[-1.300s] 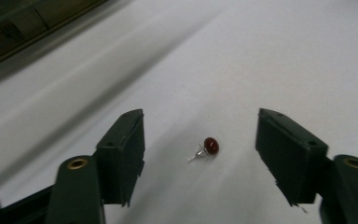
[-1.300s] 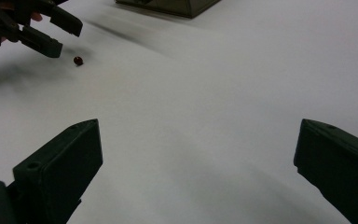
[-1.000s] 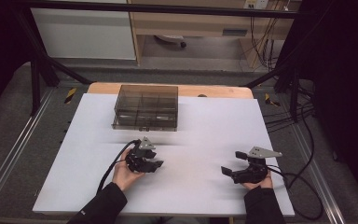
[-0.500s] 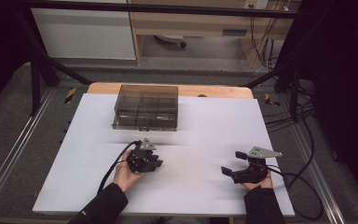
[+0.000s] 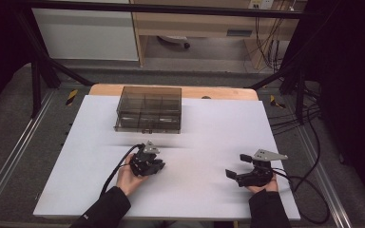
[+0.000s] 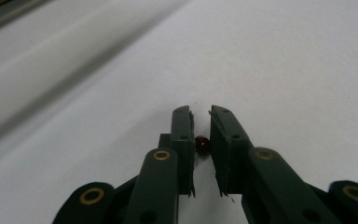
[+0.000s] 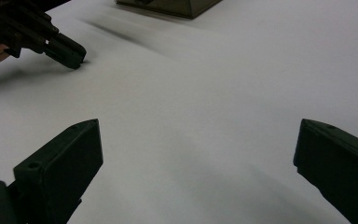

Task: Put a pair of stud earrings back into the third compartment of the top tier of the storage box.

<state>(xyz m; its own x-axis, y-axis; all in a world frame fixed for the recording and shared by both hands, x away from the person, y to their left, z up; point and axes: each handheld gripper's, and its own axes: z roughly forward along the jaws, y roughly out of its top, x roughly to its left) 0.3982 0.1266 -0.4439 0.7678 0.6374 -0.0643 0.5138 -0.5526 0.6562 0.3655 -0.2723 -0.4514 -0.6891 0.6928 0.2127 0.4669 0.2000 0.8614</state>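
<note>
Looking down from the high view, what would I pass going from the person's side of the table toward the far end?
Right gripper and left gripper, about level near the person → a bare stretch of white table → smoky see-through compartment box → the table's wooden far edge.

We find the compartment box (image 5: 148, 109) at the far edge of the counter (image 5: 209, 123), left of centre; nearer us, the left hand-held gripper (image 5: 158, 167) sits before it, a small bead (image 6: 202, 145) between its jaws, the right hand-held gripper (image 5: 236, 166) well apart to its right
</note>
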